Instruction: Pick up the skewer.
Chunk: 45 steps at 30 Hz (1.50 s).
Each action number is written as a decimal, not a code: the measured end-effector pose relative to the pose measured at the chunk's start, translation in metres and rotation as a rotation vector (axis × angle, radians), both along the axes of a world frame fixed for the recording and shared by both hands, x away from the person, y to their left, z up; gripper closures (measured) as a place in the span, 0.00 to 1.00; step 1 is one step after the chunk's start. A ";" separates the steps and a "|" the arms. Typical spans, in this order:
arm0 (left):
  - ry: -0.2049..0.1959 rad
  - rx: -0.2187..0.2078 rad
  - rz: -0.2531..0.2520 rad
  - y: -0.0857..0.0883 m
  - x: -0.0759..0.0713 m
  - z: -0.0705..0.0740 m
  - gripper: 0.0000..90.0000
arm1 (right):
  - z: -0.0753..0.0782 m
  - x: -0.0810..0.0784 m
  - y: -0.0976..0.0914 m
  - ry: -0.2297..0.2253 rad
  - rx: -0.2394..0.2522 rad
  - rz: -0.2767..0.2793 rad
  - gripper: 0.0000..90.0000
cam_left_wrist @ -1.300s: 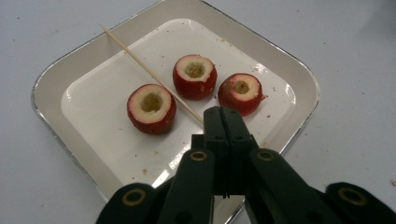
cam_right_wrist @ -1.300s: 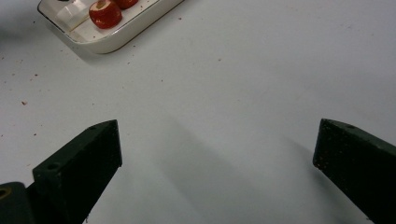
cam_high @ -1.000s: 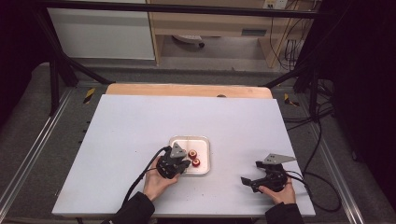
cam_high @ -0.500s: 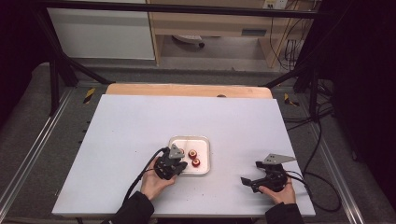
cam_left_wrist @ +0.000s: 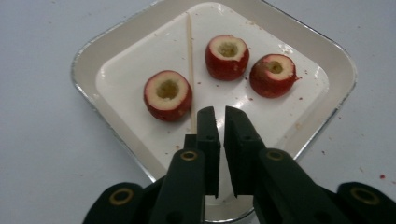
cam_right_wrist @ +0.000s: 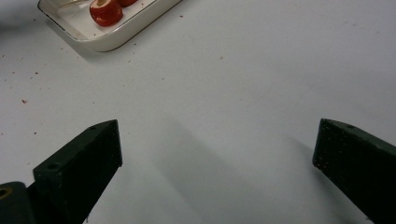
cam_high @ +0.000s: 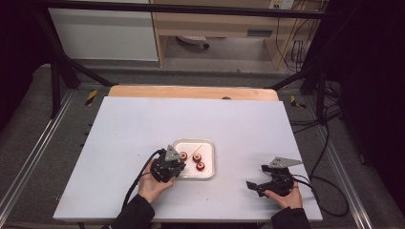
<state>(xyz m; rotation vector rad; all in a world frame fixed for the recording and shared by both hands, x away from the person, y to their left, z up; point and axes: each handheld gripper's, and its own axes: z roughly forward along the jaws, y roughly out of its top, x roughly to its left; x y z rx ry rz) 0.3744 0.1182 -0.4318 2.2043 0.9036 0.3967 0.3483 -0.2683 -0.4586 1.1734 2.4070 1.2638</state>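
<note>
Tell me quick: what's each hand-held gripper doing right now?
Left hand-held gripper: jaws just opening, a narrow gap, nothing between them, over the thin wooden skewer in the white rectangular tray.
Right hand-held gripper: wide open, empty.

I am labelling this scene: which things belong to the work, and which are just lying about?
Belonging to the work:
tray
wooden stick
three cored red fruits
left tongs

Lying about:
right tongs, open, resting on the white table
</note>
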 end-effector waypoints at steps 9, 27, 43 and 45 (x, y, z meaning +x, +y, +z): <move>0.030 0.018 0.047 -0.003 0.010 -0.004 0.81 | -0.001 0.001 0.000 0.003 -0.005 0.003 0.02; 0.018 0.072 0.076 -0.010 0.010 -0.010 0.97 | -0.001 0.001 0.000 0.001 -0.001 0.006 0.02; -0.010 -0.004 0.054 -0.003 0.005 -0.004 0.99 | -0.001 0.001 0.001 -0.001 -0.003 0.009 0.02; -0.015 -0.012 0.049 -0.002 0.003 -0.002 0.99 | 0.000 0.001 0.000 0.001 -0.003 0.010 0.02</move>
